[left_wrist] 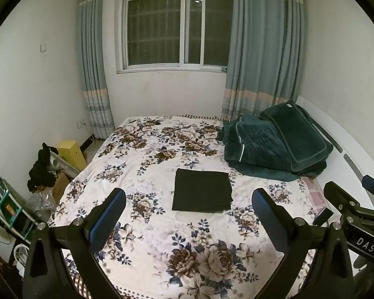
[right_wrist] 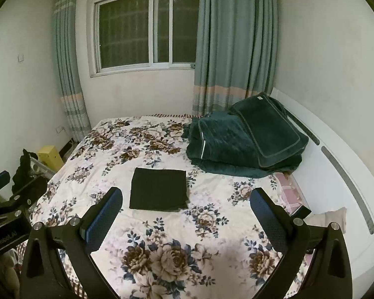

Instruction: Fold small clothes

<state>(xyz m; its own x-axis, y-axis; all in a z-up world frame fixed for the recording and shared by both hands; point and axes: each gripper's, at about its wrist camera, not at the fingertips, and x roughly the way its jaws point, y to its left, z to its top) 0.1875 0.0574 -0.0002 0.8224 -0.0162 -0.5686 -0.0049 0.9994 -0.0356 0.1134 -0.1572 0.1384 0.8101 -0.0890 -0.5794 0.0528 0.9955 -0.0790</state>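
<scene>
Right now I have both tools held up above the near end of the bed (left_wrist: 162,236), and neither is touching anything. My left gripper (left_wrist: 188,211) has its jaws spread wide with nothing between them; my right gripper (right_wrist: 185,210) stands the same way, wide apart and empty.

What matters for me is the dark folded garment (left_wrist: 202,189), which lies flat on the floral bedspread (right_wrist: 162,224), ahead of both tools and well apart from them. It already looks like a neat rectangle, nearly square, its near edge running across my view and its slightly longer side reaching away toward the window (left_wrist: 174,27).

From the left wrist camera it sits almost dead ahead, a touch right of centre. From the right wrist camera the garment (right_wrist: 159,189) falls left of centre, closer to the left finger's line. So I judge it lies between the two tools, a little nearer my left one. The green quilt pile (right_wrist: 246,142) sits beyond it toward the headboard (right_wrist: 336,174), clear of any reach.
</scene>
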